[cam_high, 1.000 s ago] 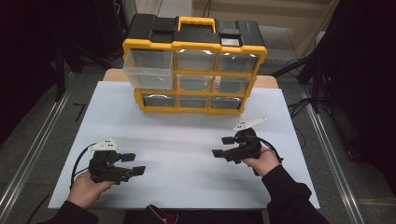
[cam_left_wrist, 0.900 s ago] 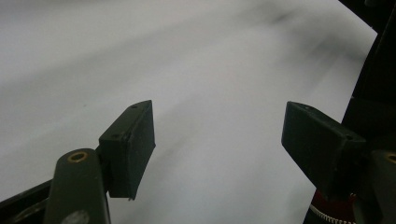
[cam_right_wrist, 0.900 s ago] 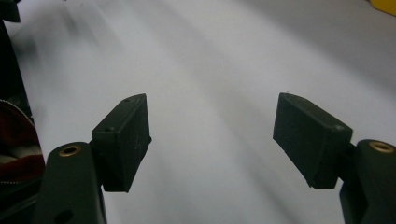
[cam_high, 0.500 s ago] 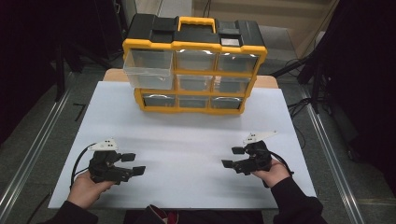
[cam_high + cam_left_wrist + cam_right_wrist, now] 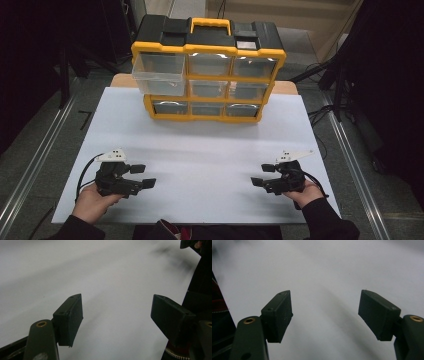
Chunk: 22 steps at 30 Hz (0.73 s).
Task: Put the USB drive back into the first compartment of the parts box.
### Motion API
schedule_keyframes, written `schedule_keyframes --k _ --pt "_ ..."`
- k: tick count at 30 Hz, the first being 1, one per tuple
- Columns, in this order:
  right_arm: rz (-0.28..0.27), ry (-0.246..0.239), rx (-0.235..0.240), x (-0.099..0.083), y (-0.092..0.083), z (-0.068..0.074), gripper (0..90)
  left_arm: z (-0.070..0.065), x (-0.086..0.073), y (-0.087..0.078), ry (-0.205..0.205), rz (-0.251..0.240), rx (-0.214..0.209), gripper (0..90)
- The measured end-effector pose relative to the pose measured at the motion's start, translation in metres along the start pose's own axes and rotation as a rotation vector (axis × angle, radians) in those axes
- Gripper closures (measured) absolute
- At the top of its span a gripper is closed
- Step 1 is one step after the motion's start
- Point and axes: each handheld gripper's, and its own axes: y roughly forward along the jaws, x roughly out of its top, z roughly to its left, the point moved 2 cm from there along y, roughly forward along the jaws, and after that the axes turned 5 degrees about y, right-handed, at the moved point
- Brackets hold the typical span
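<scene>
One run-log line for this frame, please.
left tongs: open, empty | right tongs: open, empty | yellow-and-black plastic drawer organiser: far end of white table, top-left clear drawer pulled out

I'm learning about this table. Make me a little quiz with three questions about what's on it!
1. True or false: the left gripper is holding something between its jaws.
2. Which drawer of the yellow and black drawer box sticks out: (a) top left, (b) middle, (c) bottom right?
3. What lies under both grippers?

Key:
1. False. Its jaws stand apart with nothing between them, and so do those of the right gripper.
2. (a) The clear top-left drawer is pulled forward past the others.
3. The white table top; each gripper is near the front edge, far from the box.
</scene>
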Motion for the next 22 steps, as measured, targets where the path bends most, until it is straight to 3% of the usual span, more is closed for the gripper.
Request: schedule_keyframes --k 3,22 --pt "-0.001 0.022 -0.011 -0.0030 -0.0032 -0.0032 25.3 0.0006 -0.0001 0.0005 -0.008 0.001 -0.009 27.1" --pt "0.017 0.019 -0.013 -0.0074 -0.0036 -0.0055 25.2 0.0004 0.0002 0.0008 0.000 0.008 -0.002 27.0"
